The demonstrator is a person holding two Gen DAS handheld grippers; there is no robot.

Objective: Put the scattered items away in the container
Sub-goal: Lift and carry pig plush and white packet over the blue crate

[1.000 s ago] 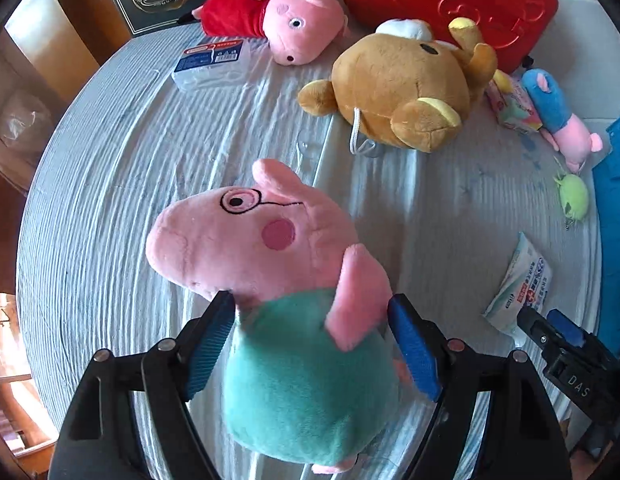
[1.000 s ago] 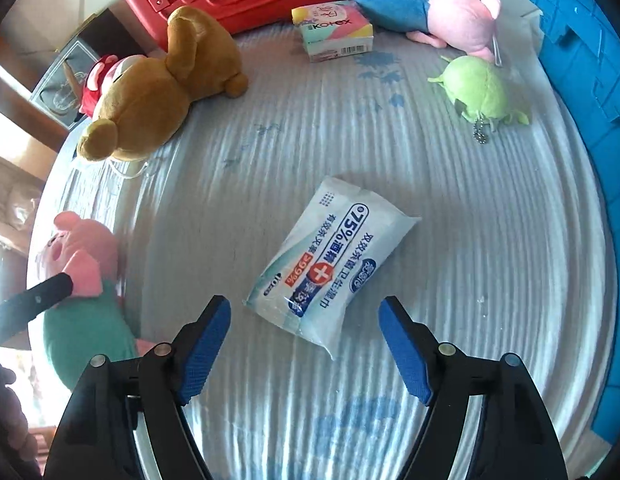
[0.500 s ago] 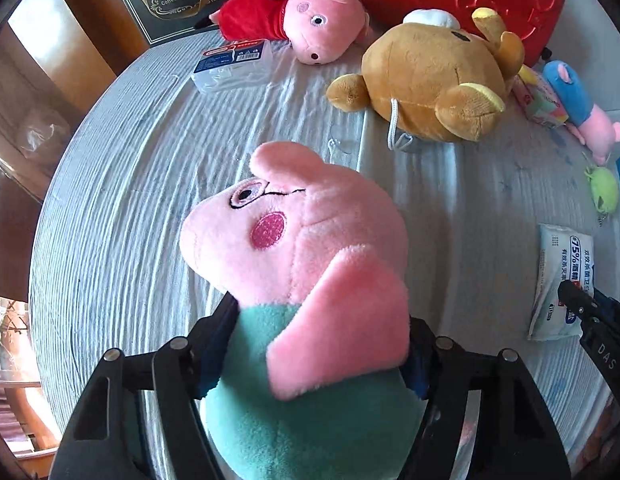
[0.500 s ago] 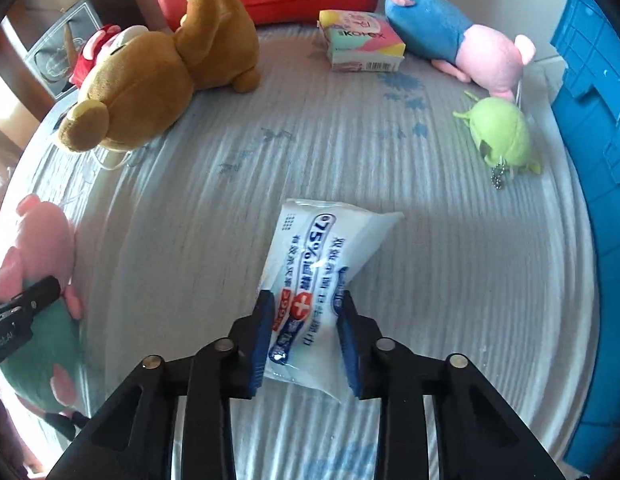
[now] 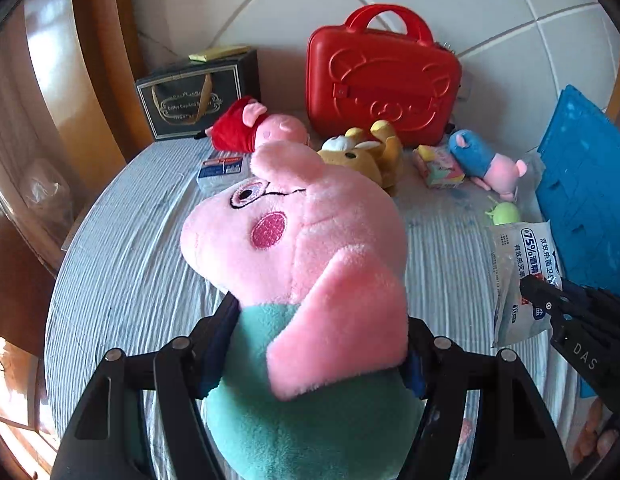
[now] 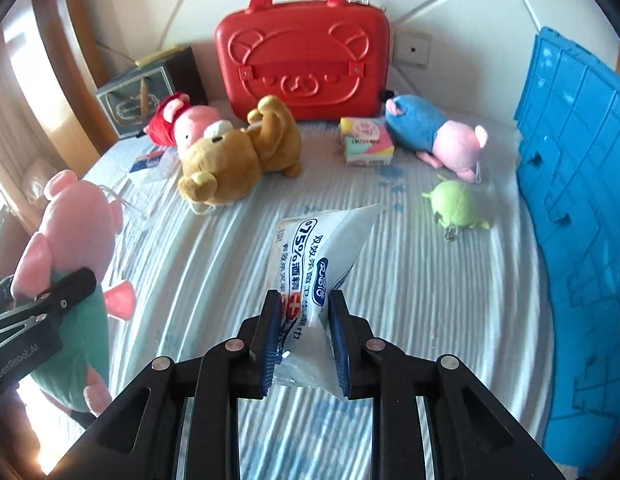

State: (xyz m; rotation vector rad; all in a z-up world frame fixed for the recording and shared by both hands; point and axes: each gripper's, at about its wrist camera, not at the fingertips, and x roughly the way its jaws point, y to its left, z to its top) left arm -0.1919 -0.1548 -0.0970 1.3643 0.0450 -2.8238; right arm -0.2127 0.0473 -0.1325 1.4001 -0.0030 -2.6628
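Your left tongs (image 5: 310, 360) clamp green-bodied pig plush (image 5: 310, 264); right tongs (image 6: 304, 336) pinch wipes packet (image 6: 321, 256), left of blue crate (image 6: 577, 208).

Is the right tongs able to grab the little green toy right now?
Probably not yet. The right tongs are shut on the wipes pack, so they have no free grip. The little green toy lies uncovered on the bedspread, so the path looks free once the pack is dropped.

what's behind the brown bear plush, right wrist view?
Behind the brown bear stands a red case, upright against the wall. A red-dressed pig plush lies behind its head, partly covered. The table strip between bear and case is hidden.
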